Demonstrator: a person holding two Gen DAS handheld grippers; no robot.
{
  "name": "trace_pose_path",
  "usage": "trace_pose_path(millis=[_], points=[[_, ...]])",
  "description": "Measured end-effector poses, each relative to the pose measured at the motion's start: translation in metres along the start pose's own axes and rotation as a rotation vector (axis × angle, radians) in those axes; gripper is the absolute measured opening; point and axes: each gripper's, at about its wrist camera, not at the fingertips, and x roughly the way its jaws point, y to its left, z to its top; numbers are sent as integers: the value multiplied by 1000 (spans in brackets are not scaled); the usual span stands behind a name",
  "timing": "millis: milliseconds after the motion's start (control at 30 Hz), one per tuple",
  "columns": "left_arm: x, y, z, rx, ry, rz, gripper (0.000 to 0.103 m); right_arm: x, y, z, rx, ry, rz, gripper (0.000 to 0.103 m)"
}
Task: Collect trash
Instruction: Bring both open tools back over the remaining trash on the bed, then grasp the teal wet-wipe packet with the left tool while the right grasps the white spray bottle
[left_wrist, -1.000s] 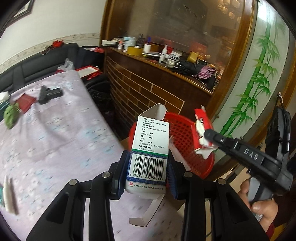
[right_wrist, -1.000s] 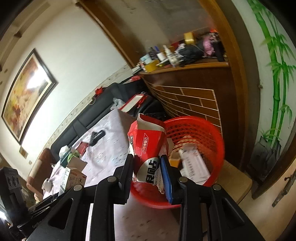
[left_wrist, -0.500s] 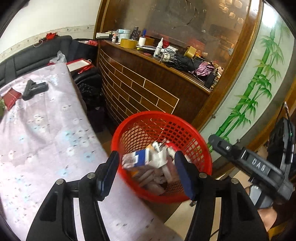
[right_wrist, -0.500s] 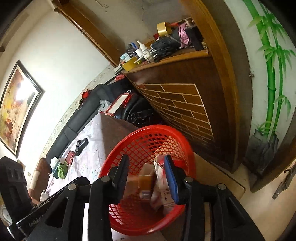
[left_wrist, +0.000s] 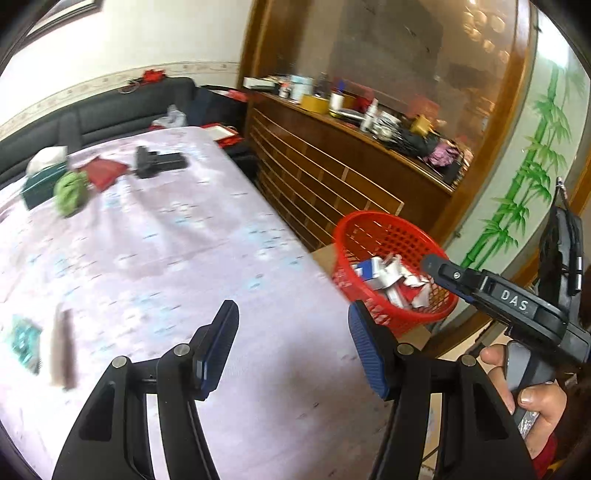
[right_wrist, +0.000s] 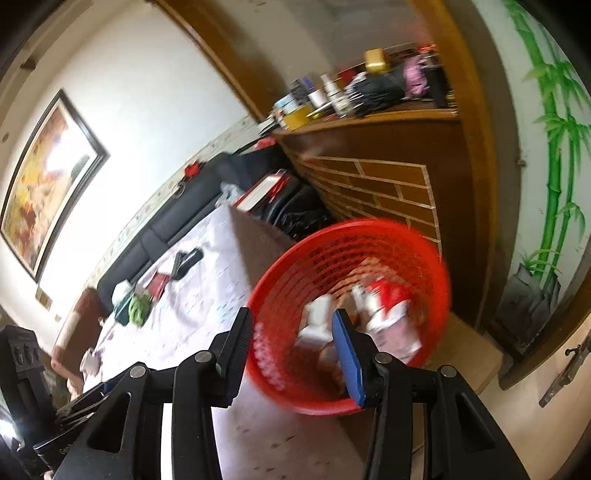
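Both pairs of jaws stand spread with nothing between them; the right gripper (right_wrist: 293, 339) has just been opening, over the red basket (right_wrist: 436, 266). The trash (right_wrist: 384, 310) in it is blurred, so single cartons are hard to tell apart. A second ago each gripper pinched a carton; both now lie in the basket. The left gripper (left_wrist: 291, 339) hangs over the tablecloth (left_wrist: 166, 240), the basket off beyond its right finger.

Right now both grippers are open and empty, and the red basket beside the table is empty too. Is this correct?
Not quite: the red basket is not empty; the left wrist view shows boxes and wrappers inside. The left gripper and right gripper are open and empty.
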Motion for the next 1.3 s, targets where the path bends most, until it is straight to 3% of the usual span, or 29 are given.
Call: trace_pose_path(millis=[367,900,1100,1300], points=[[-69,94,-41,-115,-52,133,60,31,92,-46,-154,117,69,48],[-157,263,-114,-466,-134,336,60,93,213,-120,-307,351,187,48],[-166,285,-125,-499,-142,340,60,123,261,-148,-341,435,223,48],[-164,286,-123,-509,-141,335,60,159,306,-170,-403,485,194,46]])
